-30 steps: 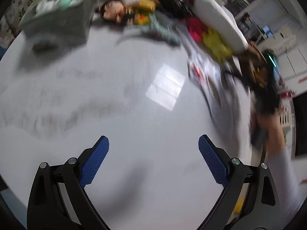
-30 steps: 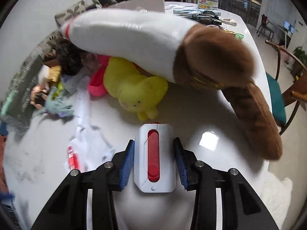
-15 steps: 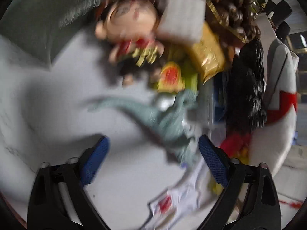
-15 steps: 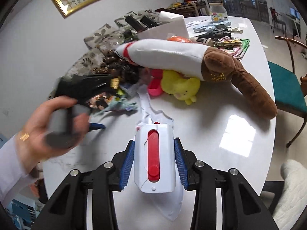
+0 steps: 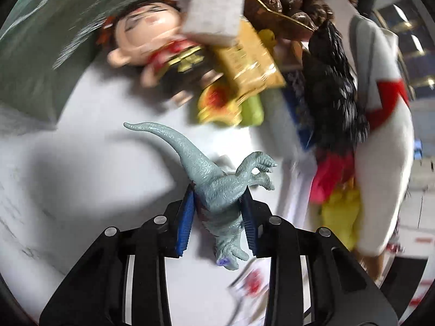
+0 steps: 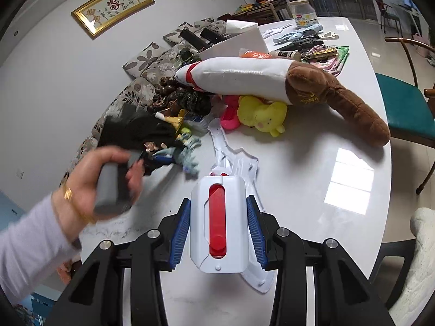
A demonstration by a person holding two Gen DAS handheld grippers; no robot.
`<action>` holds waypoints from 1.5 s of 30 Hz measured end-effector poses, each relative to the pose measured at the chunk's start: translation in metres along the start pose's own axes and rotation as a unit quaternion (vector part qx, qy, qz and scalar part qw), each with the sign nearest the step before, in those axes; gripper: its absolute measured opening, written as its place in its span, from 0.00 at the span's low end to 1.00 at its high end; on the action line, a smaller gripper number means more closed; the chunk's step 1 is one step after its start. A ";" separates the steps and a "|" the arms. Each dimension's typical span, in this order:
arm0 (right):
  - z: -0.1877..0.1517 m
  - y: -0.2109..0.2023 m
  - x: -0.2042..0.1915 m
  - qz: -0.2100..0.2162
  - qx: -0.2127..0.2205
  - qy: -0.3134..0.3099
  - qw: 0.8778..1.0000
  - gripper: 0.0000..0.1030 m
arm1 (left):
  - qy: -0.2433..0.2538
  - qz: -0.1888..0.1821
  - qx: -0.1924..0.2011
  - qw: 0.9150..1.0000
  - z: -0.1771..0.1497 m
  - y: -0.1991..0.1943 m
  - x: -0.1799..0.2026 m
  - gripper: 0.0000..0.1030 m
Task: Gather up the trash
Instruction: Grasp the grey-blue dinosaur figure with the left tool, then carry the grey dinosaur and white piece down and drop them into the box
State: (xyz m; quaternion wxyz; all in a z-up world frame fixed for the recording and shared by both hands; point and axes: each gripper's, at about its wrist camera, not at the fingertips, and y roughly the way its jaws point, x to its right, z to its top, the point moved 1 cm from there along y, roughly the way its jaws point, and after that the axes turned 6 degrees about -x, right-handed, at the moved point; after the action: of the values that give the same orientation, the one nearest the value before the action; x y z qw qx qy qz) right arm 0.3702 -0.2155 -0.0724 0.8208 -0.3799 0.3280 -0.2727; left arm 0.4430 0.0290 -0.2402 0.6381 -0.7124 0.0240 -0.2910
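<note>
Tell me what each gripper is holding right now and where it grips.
Left gripper: grey dinosaur toy, gripped around its body. Right gripper: white and red device, by its sides.

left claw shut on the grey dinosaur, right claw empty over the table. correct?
Not quite. The right claw is not empty: the right wrist view shows its pads clamped on a white and red device. The rest holds: the left wrist view shows the left claw shut on the grey dinosaur, over the table.
</note>
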 end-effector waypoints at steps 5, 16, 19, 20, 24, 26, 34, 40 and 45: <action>-0.007 -0.001 -0.016 0.006 -0.008 -0.008 1.000 0.40 | 0.058 -0.047 0.006 0.997 -0.038 -0.040 -0.047 0.31; -0.058 0.005 -0.112 0.035 -0.053 -0.061 0.996 0.40 | 0.201 -0.101 0.029 0.974 -0.143 -0.155 -0.140 0.31; -0.093 0.008 -0.157 0.049 -0.076 -0.080 0.993 0.40 | 0.213 -0.102 0.025 0.972 -0.170 -0.179 -0.187 0.31; -0.105 0.008 -0.169 0.048 -0.082 -0.086 0.992 0.40 | 0.218 -0.099 0.024 0.971 -0.181 -0.186 -0.200 0.31; -0.166 0.011 -0.224 0.038 -0.115 -0.105 0.987 0.40 | 0.250 -0.091 0.016 0.964 -0.215 -0.210 -0.264 0.31; -0.199 0.011 -0.246 0.026 -0.131 -0.102 0.986 0.40 | 0.272 -0.075 0.010 0.959 -0.231 -0.213 -0.288 0.31; -0.337 0.031 -0.314 -0.001 -0.214 -0.050 0.976 0.40 | 0.332 -0.041 -0.097 0.937 -0.297 -0.167 -0.389 0.31; -0.435 0.086 -0.315 -0.061 -0.251 -0.056 0.964 0.40 | 0.355 0.033 -0.139 0.924 -0.312 -0.066 -0.446 0.31; -0.500 0.160 -0.266 -0.112 -0.289 -0.007 0.951 0.40 | 0.362 0.079 -0.175 0.912 -0.304 0.033 -0.479 0.31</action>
State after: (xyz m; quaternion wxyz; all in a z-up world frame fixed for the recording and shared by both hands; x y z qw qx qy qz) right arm -0.1408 -0.1624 -0.3607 0.6424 -0.6371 0.3422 -0.2534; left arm -0.0789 -0.0553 -0.4502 0.4718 -0.6544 0.3597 -0.4688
